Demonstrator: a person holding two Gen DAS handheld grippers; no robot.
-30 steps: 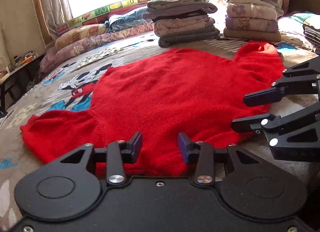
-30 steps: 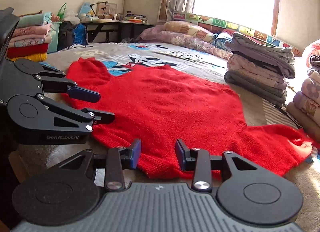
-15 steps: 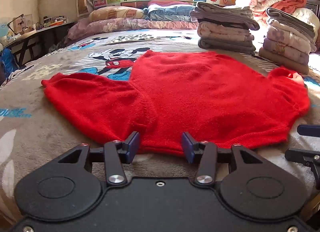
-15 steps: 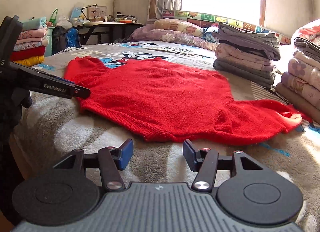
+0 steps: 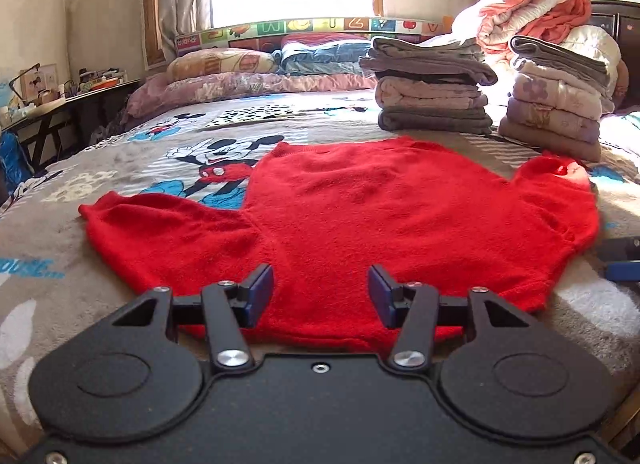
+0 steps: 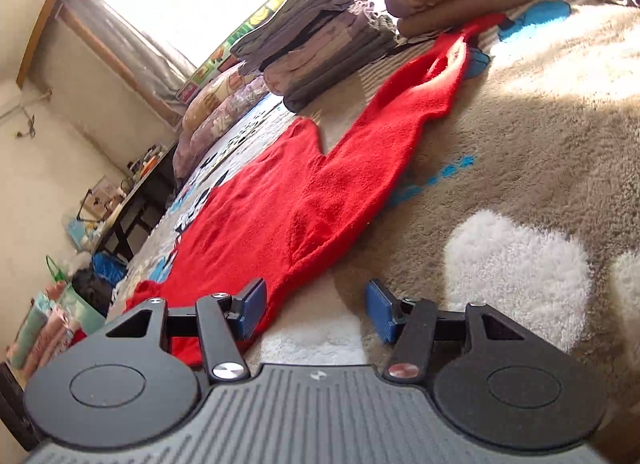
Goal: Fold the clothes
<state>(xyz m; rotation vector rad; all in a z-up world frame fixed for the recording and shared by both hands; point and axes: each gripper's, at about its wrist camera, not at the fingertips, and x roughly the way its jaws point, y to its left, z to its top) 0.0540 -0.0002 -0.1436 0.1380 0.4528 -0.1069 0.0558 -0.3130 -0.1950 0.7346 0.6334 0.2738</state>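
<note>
- red sweater (image 5: 360, 216) spread flat on cartoon-print blanket (image 5: 120, 168), body in the middle, one sleeve out to each side.
- left gripper (image 5: 320, 296) low over the near edge of the sweater, jaws parted wide, nothing between the blue pads (image 5: 260, 292).
- near edge of the sweater just under and ahead of those pads; contact not determinable.
- right gripper (image 6: 316, 310) tilted, at the sweater's right side, jaws likewise spread apart and empty.
- left pad of the right gripper over red fabric, right pad over bare blanket (image 6: 520, 192); touching or not cannot be told.
- right sleeve (image 6: 416, 92) stretched away toward the folded stacks.
- tip of the right gripper visible at the right edge of the left wrist view (image 5: 624, 260), just beside the sleeve.
- grey folded stack (image 5: 432, 92) and pale folded stack (image 5: 556, 104) beyond the sweater, near its far edge.
- pillows (image 5: 240, 72) along the window side.
</note>
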